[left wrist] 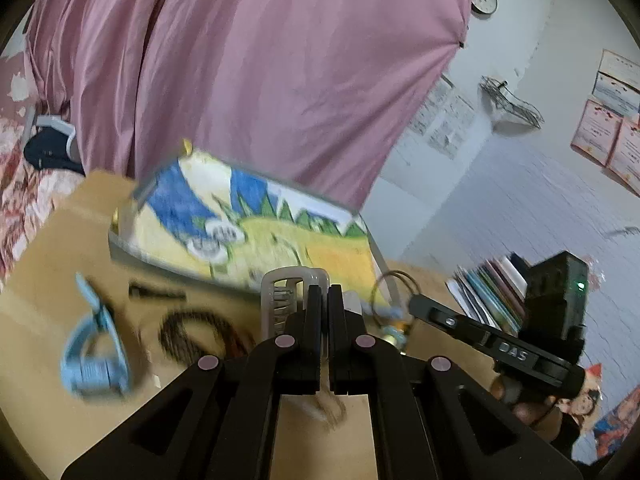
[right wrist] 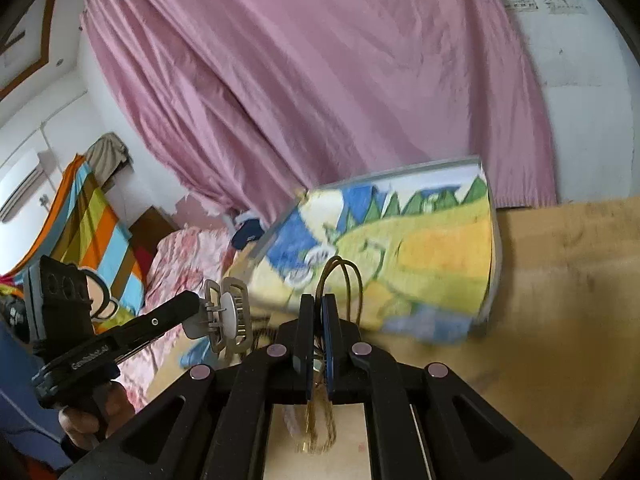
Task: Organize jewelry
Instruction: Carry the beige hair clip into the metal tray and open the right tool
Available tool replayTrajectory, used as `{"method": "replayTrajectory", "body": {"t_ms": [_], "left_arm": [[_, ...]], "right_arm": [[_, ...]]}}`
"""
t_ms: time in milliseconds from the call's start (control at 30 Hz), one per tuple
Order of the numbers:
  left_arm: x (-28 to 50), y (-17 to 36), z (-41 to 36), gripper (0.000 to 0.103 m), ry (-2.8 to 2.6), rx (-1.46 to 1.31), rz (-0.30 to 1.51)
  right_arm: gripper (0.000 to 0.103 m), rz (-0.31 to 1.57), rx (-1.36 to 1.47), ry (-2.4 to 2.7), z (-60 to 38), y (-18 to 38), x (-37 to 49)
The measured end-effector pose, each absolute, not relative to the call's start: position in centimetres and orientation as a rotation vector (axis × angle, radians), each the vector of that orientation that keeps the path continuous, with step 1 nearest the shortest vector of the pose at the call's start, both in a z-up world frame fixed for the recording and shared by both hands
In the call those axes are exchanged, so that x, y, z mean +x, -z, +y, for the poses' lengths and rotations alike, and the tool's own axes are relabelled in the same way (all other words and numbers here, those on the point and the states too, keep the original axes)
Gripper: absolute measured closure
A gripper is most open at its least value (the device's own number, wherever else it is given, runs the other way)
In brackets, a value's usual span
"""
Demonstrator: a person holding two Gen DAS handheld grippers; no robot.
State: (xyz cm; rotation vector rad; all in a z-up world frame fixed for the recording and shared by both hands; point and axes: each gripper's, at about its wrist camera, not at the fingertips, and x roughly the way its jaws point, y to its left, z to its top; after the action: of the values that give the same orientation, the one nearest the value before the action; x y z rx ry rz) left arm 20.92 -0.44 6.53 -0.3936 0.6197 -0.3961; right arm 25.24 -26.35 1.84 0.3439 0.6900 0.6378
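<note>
In the left wrist view my left gripper (left wrist: 324, 291) is shut on a pale beige hair claw clip (left wrist: 294, 280), held above the tan table (left wrist: 48, 288). The right wrist view shows that left gripper (right wrist: 195, 306) from the side with the claw clip (right wrist: 226, 316) at its tip. My right gripper (right wrist: 318, 301) is shut on a gold wire loop ornament (right wrist: 340, 276), whose gold tassel (right wrist: 320, 420) hangs below the fingers. The right gripper (left wrist: 414, 304) and its gold loop (left wrist: 394, 292) also appear at the right of the left wrist view. A box with a colourful painted lid (left wrist: 256, 220) (right wrist: 408, 248) lies just beyond both grippers.
On the table to the left lie a blue claw clip (left wrist: 96, 352), a short black pin (left wrist: 156, 292) and a dark braided band (left wrist: 192, 332). A pink curtain (left wrist: 260, 80) hangs behind, a floral bed (right wrist: 180, 260) lies left, and books (left wrist: 492, 292) stand right.
</note>
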Motion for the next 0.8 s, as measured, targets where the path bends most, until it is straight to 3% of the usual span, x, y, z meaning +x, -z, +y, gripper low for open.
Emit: {"method": "replayTrajectory", "body": {"t_ms": [367, 800], "left_arm": [[30.3, -3.3, 1.2, 0.102, 0.322, -0.372, 0.667], [32.0, -0.5, 0.6, 0.102, 0.317, -0.351, 0.747]], "right_arm": [[0.098, 0.723, 0.333, -0.549, -25.8, 0.6, 31.2], [0.097, 0.766, 0.288, -0.505, -25.3, 2.3, 31.7]]}}
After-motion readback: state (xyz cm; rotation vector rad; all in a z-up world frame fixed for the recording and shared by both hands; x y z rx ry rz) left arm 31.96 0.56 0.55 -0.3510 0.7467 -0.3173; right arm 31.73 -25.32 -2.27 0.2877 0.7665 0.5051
